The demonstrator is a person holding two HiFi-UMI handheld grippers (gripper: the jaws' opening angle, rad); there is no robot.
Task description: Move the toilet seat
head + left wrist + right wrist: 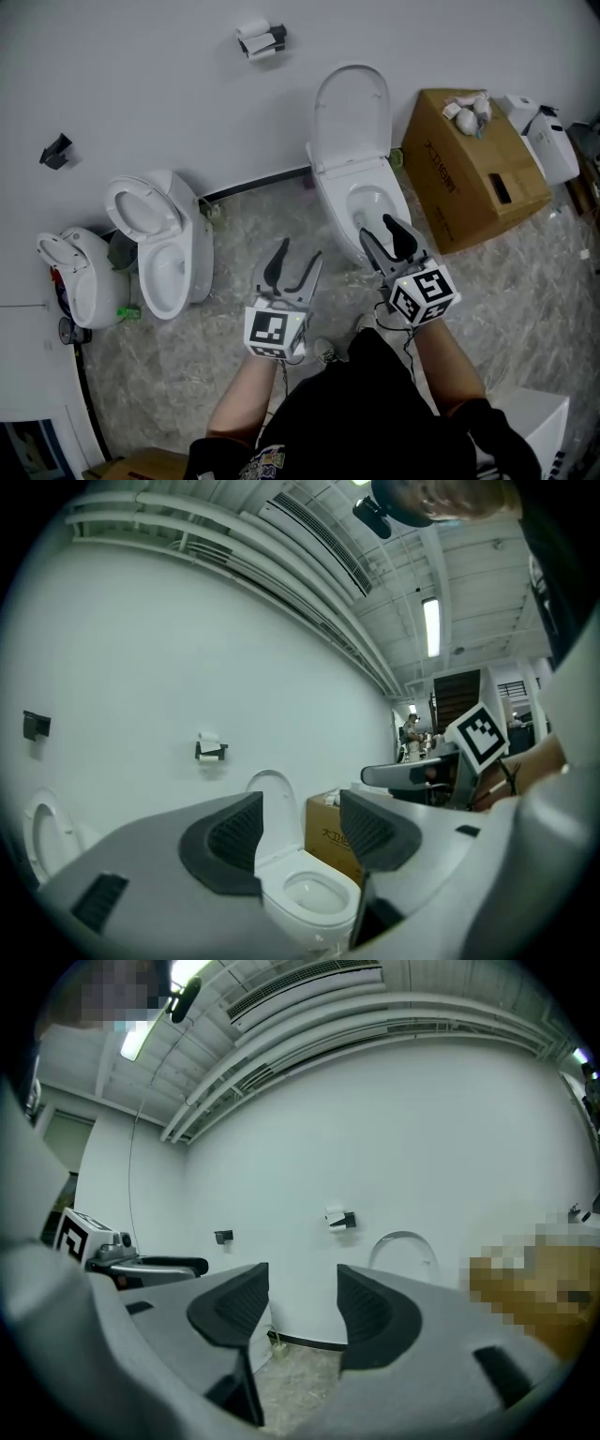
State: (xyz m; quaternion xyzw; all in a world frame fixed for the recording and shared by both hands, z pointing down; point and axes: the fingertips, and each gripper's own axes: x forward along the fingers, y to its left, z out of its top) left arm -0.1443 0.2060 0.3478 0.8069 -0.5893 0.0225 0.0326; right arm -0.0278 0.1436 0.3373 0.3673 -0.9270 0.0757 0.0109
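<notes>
My left gripper (300, 251) and right gripper (377, 225) hang with jaws apart and empty before the white oval plastic toilet seat (349, 187), flat on its bowl at the floor's wall edge, just beyond my right claw, long axis running from the wall, front toward me.

1. left gripper (300, 251): jaws wide apart, nothing between them; points level, away from the body.
2. right gripper (377, 228): jaws apart, empty; also level, pointing forward.
3. left forearm (246, 394) and right forearm (450, 361) reach forward; grippers side by side, not touching.
</notes>
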